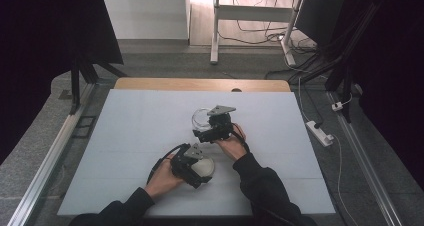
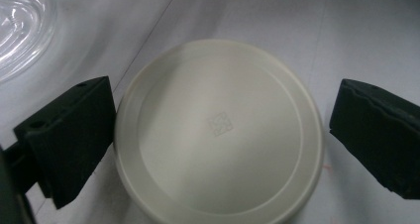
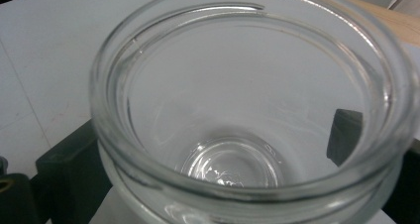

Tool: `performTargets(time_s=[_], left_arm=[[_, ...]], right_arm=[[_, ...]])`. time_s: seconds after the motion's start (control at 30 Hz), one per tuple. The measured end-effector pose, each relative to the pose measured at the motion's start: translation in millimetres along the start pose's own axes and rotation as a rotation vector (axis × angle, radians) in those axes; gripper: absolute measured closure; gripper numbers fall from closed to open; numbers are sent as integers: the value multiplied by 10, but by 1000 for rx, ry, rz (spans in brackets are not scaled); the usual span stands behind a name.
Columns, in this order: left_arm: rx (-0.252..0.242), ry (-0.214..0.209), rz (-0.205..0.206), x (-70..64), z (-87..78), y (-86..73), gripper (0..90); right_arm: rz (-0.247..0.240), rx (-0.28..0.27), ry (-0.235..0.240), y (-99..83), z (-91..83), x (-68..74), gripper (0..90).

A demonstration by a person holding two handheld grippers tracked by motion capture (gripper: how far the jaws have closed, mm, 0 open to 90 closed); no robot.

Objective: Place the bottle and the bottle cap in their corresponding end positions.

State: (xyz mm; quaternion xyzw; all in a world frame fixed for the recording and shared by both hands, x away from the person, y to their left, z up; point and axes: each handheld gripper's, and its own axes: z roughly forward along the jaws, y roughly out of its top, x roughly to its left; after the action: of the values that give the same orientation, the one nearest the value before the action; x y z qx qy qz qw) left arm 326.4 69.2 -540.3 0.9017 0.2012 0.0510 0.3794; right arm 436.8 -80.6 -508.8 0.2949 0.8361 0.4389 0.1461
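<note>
A round cream lid [image 2: 218,130] lies flat on the white table top, seen near the front centre in the high view as the lid [image 1: 207,167]. My left gripper [image 2: 220,140] is open around it: the left jaw sits at the rim and the right jaw stands a little apart. This left gripper [image 1: 200,168] is held low over the lid. An empty clear glass jar [image 3: 247,115] stands mouth up between the jaws of my right gripper [image 3: 213,164], which is shut on its sides. In the high view the jar [image 1: 200,118] and right gripper [image 1: 206,126] are mid-table.
The white table top [image 1: 130,136] has free room left and right of the hands. A wooden edge [image 1: 200,84] runs along its far side. A power strip [image 1: 320,132] and cables lie on the floor at the right. The jar's edge [image 2: 20,30] lies close beyond the lid.
</note>
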Motion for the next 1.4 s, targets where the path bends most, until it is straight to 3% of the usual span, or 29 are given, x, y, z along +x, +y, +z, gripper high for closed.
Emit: performTargets(time_s=[0.27,0.73,1.1,1.4], left_arm=[[-48,3,-28,1,-104,-5,0],[-107,5,-82,6,-310,-67,0],[-134,-11,-97,-2,-456,-118,0],[-164,7,-110,8,-629,-177,0]], right_arm=[[17,-4,40,18,-82,-29,0],[-8,17,34,-9,-212,-13,0],[43,36,47,-37,-348,40,0],[26,57,55,-117,-427,114,0]])
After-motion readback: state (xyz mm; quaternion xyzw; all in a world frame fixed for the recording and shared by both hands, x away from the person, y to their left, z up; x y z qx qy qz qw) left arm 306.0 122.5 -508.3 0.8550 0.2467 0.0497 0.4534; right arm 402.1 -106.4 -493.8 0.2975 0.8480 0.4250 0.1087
